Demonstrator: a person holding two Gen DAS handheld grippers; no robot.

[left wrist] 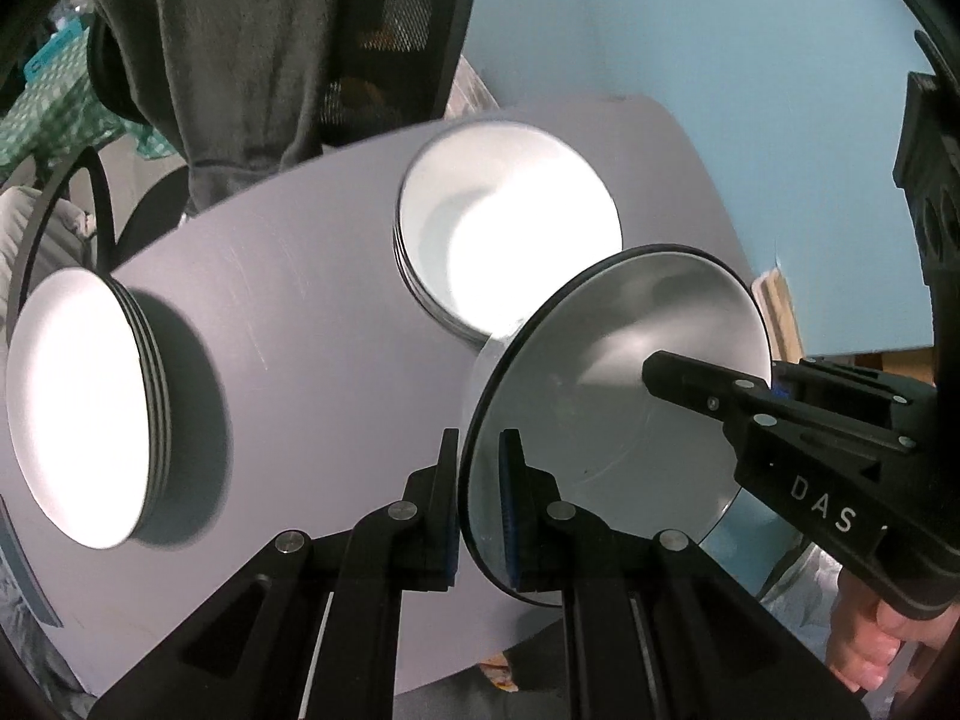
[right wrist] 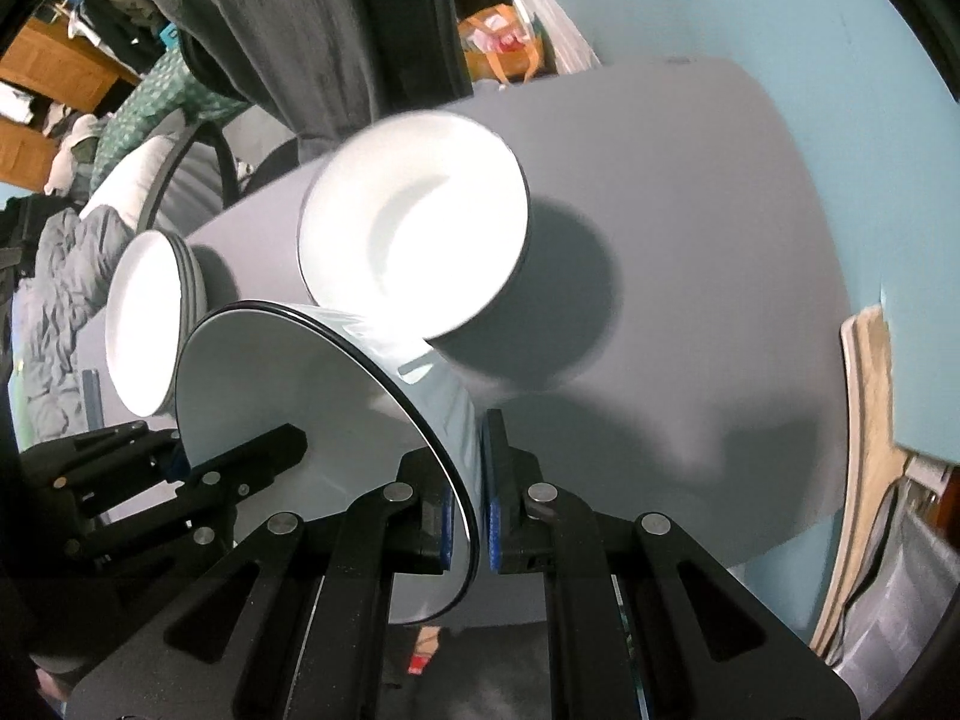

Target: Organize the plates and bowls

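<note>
A white bowl with a dark rim (left wrist: 600, 420) hangs tilted above the grey table (left wrist: 300, 300). My left gripper (left wrist: 480, 450) is shut on its near rim. My right gripper (left wrist: 666, 375) is shut on the opposite rim, with one finger over the bowl's inside. In the right wrist view the same bowl (right wrist: 288, 372) sits between the right gripper's (right wrist: 474, 480) pads, and the left gripper (right wrist: 240, 450) clamps the far edge. Two stacks of white dishes stand on the table: one at the left (left wrist: 78, 408) (right wrist: 147, 324), one further back (left wrist: 510, 228) (right wrist: 414, 222).
A dark chair draped with a grey garment (left wrist: 240, 60) (right wrist: 270, 30) stands behind the table (right wrist: 690, 240). A light blue wall (left wrist: 750, 60) lies beyond it. A wooden board (right wrist: 864, 420) leans at the right. A person's hand (left wrist: 870, 648) grips the right tool.
</note>
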